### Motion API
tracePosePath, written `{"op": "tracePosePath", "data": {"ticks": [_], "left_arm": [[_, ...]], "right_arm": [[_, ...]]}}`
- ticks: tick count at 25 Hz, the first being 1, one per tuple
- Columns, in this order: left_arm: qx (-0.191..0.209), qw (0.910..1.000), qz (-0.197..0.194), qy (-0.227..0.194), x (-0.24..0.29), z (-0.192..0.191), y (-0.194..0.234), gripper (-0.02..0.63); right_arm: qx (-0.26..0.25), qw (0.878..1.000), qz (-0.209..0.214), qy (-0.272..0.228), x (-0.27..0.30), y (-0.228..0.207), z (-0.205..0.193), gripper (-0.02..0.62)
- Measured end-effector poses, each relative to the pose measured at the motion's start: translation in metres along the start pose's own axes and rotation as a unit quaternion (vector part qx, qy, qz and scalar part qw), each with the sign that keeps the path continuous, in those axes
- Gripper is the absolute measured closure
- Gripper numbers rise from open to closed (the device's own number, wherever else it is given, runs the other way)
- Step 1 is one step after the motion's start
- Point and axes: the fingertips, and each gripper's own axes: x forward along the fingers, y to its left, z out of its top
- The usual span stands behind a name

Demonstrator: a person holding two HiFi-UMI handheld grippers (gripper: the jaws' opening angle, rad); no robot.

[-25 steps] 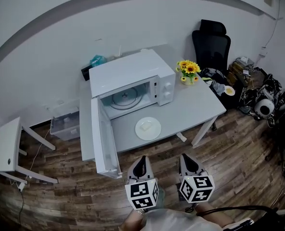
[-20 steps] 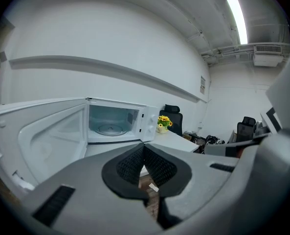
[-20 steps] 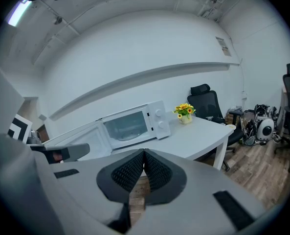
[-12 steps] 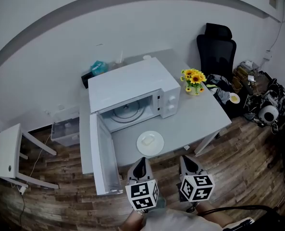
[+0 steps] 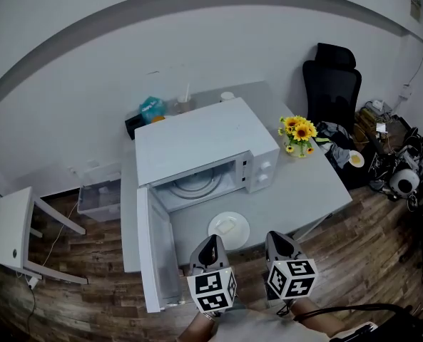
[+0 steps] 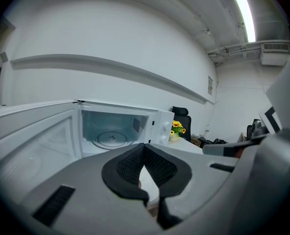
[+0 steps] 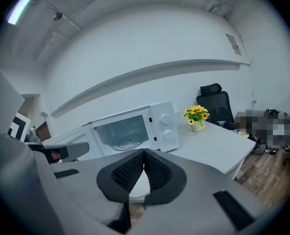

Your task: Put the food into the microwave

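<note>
While both hand-held grippers (image 6: 144,148) (image 7: 144,154) are closed on nothing, food (image 5: 227,226) sits on the plate (image 5: 241,235), microwave (image 5: 197,137) open.

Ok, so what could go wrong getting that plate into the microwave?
The plate sits near the front edge of the table, so a clumsy grab could nudge it off. The open microwave door stands close beside the left hand-held gripper, which might bump it on the way in.

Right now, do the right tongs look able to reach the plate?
Probably yes: the plate lies near the front edge of the table, just ahead of the right tongs, nothing standing between them. They are shut, so they must open first.
</note>
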Motion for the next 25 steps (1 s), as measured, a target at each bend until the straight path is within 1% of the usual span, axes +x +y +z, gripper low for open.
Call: {"op": "tracePosePath", "data": {"ticks": [6,10,15,25], "left_arm": [[-0.008,0.9999,0.007,-0.005,0.022,0.012,0.013,0.607],[-0.015,0.9998,0.012,-0.002,0.032,0.012,0.021,0.607],[-0.027,0.9992,0.028,0.003,0.037,0.008,0.028,0.607],[-0.037,0.9965,0.074,0.013,0.040,0.012,0.037,0.607]], "right_arm": [[-0.011,1.000,0.011,0.000,0.028,0.006,0.016,0.580],[-0.015,1.000,0.015,0.006,0.041,0.009,0.019,0.580],[-0.024,0.999,0.026,0.017,0.052,0.009,0.020,0.580],[-0.036,0.996,0.078,0.034,0.084,0.018,0.031,0.579]]}}
